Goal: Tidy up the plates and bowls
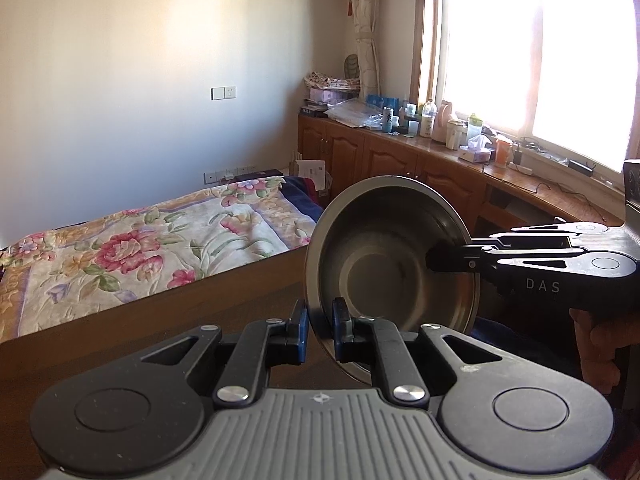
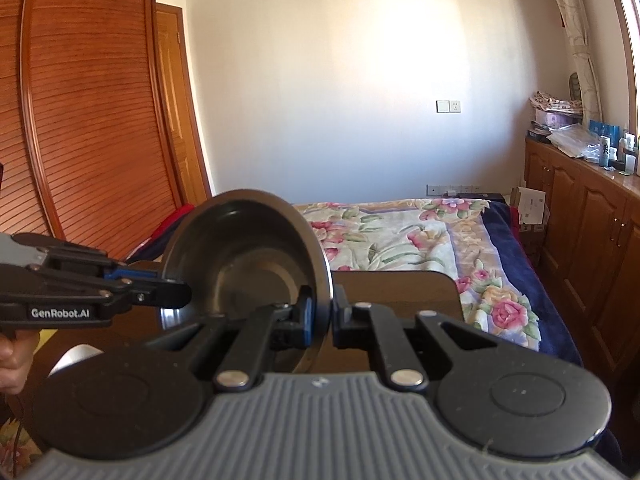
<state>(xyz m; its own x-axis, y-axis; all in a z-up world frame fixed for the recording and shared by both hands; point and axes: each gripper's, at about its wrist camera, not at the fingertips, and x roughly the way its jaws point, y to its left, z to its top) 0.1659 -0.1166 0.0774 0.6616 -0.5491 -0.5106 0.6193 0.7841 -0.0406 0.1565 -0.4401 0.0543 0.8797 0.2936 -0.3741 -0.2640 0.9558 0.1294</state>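
One metal bowl (image 1: 390, 256) is held in the air on edge, above a dark wooden bench (image 2: 404, 292), its hollow turned toward both cameras. Its rim is pinched by the left gripper (image 1: 319, 330), whose fingers are closed to the thickness of the wall. The opposite side of the rim is clamped in the same way by the right gripper (image 2: 322, 316). Two grippers and one bowl are counted. A bed (image 1: 160, 236) with a floral cover is seen behind.

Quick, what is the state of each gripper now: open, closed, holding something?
Left gripper: closed on the rim of the metal bowl.
Right gripper: closed on the same bowl's rim, at another spot.
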